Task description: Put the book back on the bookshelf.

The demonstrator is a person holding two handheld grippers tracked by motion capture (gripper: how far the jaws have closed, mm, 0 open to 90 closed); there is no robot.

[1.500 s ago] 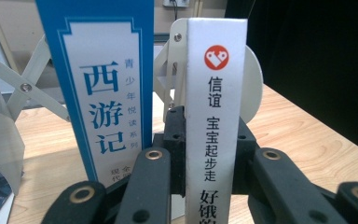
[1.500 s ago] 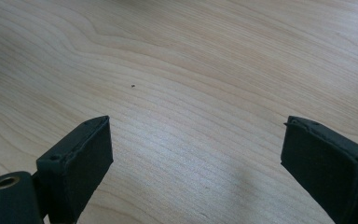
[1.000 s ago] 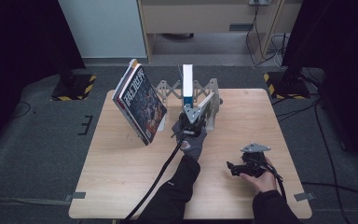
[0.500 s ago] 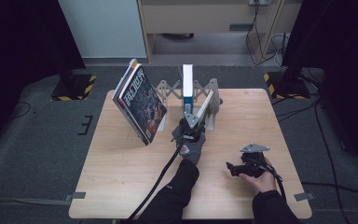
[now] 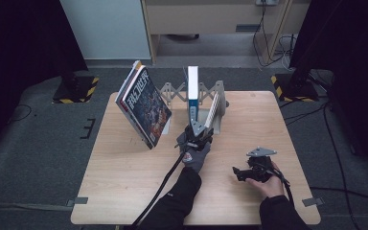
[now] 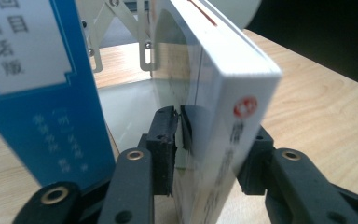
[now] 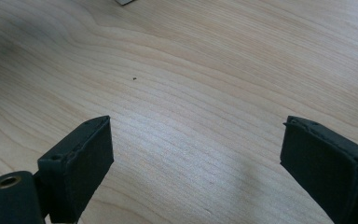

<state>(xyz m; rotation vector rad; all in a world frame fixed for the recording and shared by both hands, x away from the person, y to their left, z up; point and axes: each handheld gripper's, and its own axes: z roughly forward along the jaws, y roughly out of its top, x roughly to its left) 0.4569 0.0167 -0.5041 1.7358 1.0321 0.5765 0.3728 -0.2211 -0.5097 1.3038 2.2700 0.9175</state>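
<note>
High view: left hand-held gripper (image 5: 199,128) at leaning white book (image 5: 212,111) in rack (image 5: 172,89)
Left jaws: just been opening, book between, pads slack
Right hand-held gripper (image 5: 239,174): spread over table (image 5: 124,187)

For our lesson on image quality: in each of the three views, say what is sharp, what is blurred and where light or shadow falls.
High view: the table is evenly lit, the surroundings dark. Left gripper view: the blue book at the left is blurred from closeness, and the white book between the jaws goes soft at its near edge. Right gripper view: sharp wood grain, with soft shadow by the right gripper.
</note>
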